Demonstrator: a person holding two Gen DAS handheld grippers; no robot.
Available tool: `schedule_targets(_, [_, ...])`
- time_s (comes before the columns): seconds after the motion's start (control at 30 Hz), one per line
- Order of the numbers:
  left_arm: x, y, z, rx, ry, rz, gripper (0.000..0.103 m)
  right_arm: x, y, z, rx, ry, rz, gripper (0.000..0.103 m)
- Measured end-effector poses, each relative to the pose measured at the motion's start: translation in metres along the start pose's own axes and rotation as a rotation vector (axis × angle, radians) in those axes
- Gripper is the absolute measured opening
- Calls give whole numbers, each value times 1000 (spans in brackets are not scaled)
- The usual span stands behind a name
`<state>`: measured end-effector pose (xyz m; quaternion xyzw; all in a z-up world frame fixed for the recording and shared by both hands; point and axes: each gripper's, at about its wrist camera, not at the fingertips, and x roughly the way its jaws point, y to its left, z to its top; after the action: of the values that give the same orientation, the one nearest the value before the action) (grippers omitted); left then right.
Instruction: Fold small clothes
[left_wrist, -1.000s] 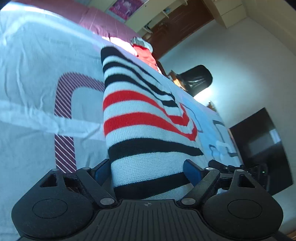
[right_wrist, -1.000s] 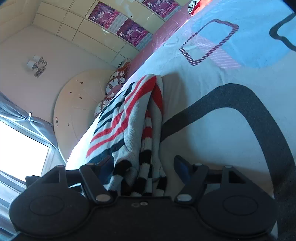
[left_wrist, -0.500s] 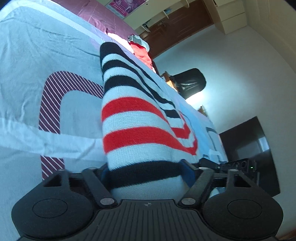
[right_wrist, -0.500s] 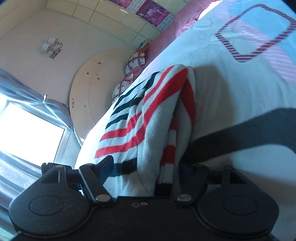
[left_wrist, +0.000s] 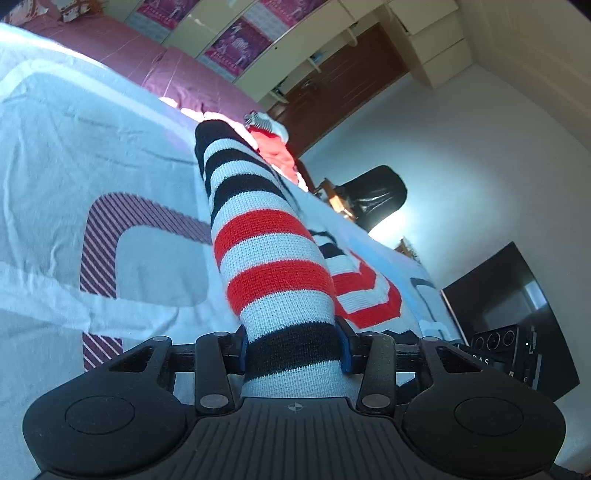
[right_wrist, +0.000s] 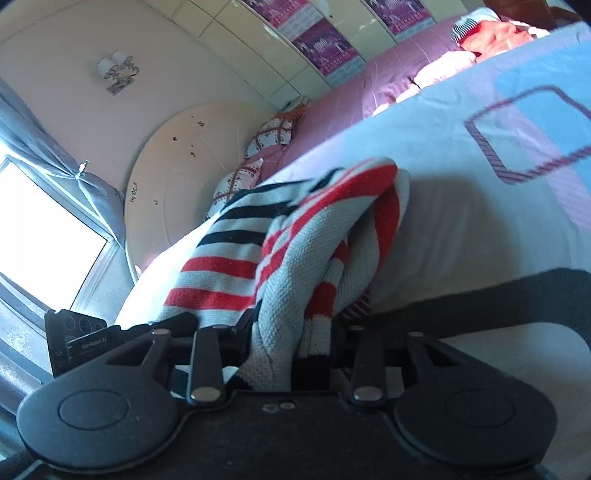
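Note:
A small knit sweater (left_wrist: 273, 258) with black, white and red stripes lies on a bed with a light patterned sheet (left_wrist: 110, 147). My left gripper (left_wrist: 293, 349) is shut on one striped end of it, and the fabric stretches away from the jaws. In the right wrist view my right gripper (right_wrist: 291, 332) is shut on a bunched fold of the same sweater (right_wrist: 295, 240), lifted slightly off the sheet (right_wrist: 480, 206). The other gripper's body (left_wrist: 509, 350) shows at the lower right of the left wrist view.
A small pile of red and striped clothes (left_wrist: 273, 144) lies at the far side of the bed. A black chair (left_wrist: 376, 192) and a dark screen (left_wrist: 517, 306) stand beyond the bed. A round headboard (right_wrist: 184, 184), pillows (right_wrist: 273, 133) and a window (right_wrist: 40, 236) show in the right wrist view.
Both grippers went from open around the sweater to shut on it. The fabric has bunched between the jaws and lifted a little off the sheet.

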<state>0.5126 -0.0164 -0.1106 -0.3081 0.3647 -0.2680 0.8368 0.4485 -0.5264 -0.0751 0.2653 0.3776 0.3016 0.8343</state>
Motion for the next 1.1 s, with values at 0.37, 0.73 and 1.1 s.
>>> schedule_targets(0.37, [-155, 56, 24, -1, -90, 14, 42, 15, 94, -18, -72, 2, 69, 35])
schedule_targets(0.73, [-311, 200, -27, -237, -143, 202, 44, 121, 127, -76, -46, 246, 165, 41])
schedule_targets(1.1, [-353, 158, -46, -73, -284, 322, 51, 19, 89, -54, -106, -1, -10, 41])
